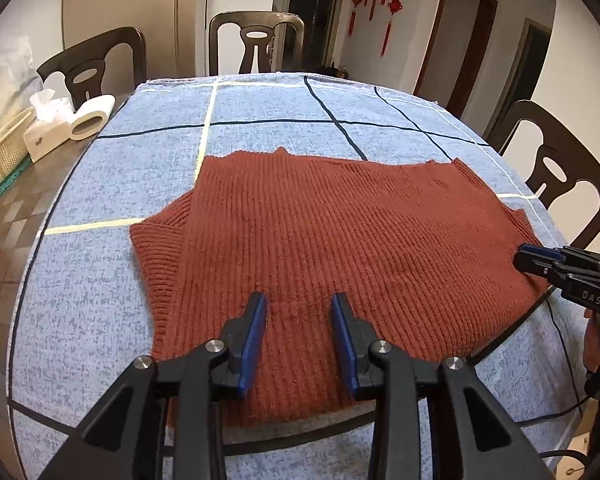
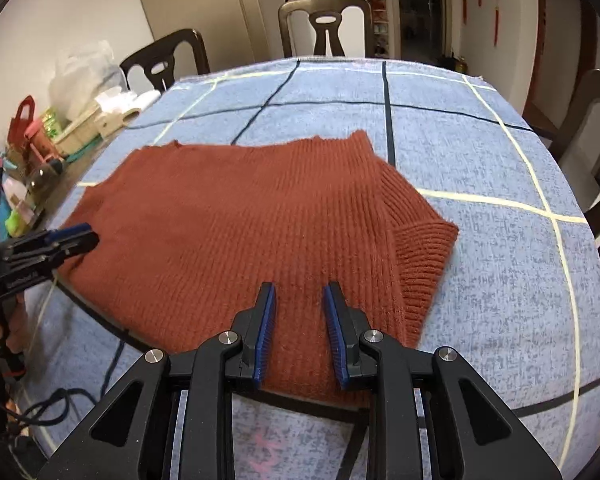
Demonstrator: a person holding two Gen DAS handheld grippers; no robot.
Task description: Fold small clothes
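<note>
A: Where is the garment lying?

B: The rust-red ribbed knit sweater (image 1: 320, 248) is lying spread flat on the blue checked tablecloth (image 1: 100, 184), with 1 short sleeve sticking out at each side.

A: What is the left gripper (image 1: 299, 300) doing?

B: It is hovering over the sweater's near hem, its 2 blue-padded jaws standing apart and gripping nothing.

A: And the right gripper (image 2: 299, 289)?

B: Its jaws are standing apart too, over the near edge, close to the right sleeve (image 2: 420, 256), and nothing is sitting between them.

A: Anything else around?

B: 3 dark chairs are standing behind the table, and a tissue box (image 1: 46, 134) is sitting beside a paper roll (image 1: 92, 118) at the left.
</note>
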